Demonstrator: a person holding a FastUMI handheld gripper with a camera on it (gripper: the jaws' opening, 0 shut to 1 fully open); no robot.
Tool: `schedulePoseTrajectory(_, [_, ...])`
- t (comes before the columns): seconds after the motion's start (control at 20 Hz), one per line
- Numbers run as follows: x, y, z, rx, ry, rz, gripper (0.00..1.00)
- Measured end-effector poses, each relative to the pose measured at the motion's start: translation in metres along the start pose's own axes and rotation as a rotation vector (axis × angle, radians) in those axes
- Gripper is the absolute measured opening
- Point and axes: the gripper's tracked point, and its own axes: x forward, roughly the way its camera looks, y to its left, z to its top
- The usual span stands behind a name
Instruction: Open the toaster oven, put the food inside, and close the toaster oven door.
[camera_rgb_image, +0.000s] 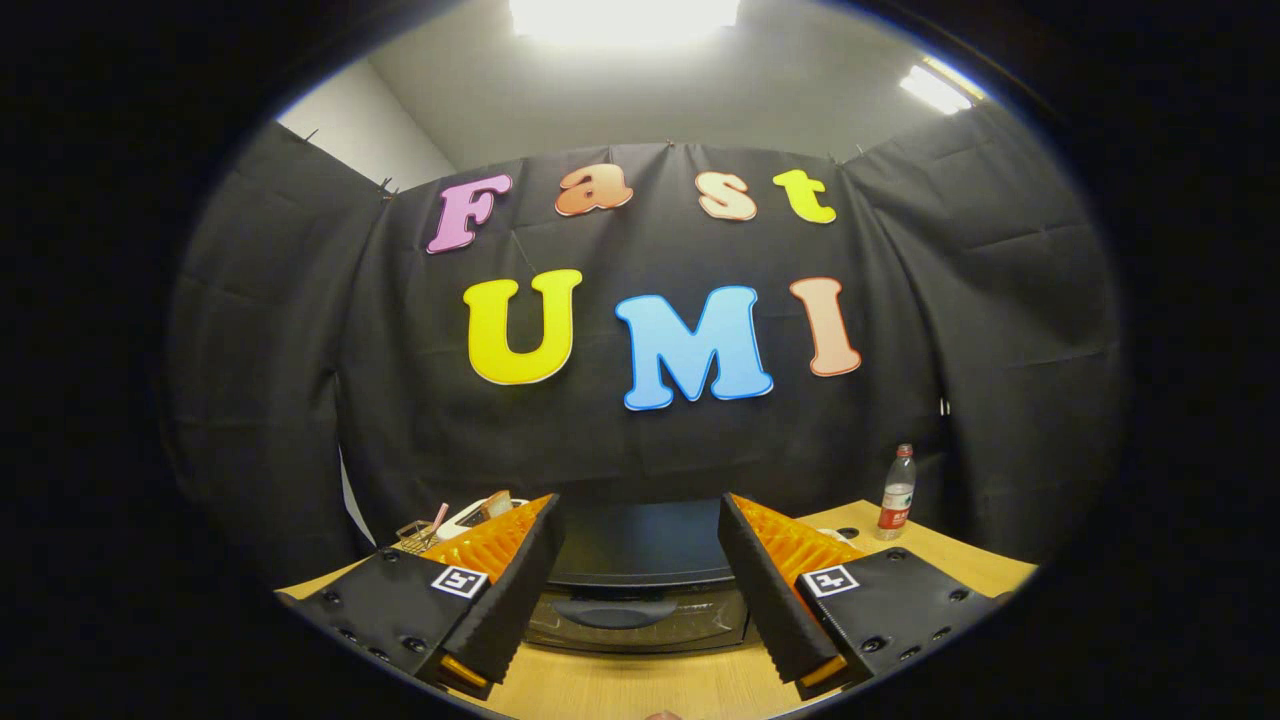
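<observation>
Gripper: the gripper (640, 590) is spread wide and holds nothing; its two black ribbed fingers (520, 590) with orange backs flank the oven from the near side.
Toaster oven: the black, boxy toaster oven (640, 560) sits on the pale wooden surface (640, 685), just ahead of the fingers and between them, with its door shut.
Door: dark glass front with a curved, moulded black handle (615, 610) across its upper part, centred between the fingers.
Handling: the oven is likely heavy and rigid, so it should stay put; the door probably swings on a stiff hinge. The handle looks smooth and may slip, so take it at its middle with both pads.
Food: to the far left, past the left finger, a small wire basket (420, 535) and a white dish (480, 515) hold items too small to identify.
Bottle: a clear plastic bottle (897, 495) with a red label stands upright at the far right, well apart from the oven.
</observation>
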Motion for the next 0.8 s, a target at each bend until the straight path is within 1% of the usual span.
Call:
schedulePoseTrajectory(0.2, [0.029,0.009,-0.042,-0.025,0.064,0.017,0.98])
schedulePoseTrajectory(0.45, [0.050,0.012,-0.091,-0.021,0.163,0.007,0.98])
schedulePoseTrajectory(0.65, [0.058,0.015,-0.113,-0.039,0.207,0.016,0.98])
schedulePoseTrajectory(0.8, [0.064,0.015,-0.120,-0.037,0.221,0.010,0.98])
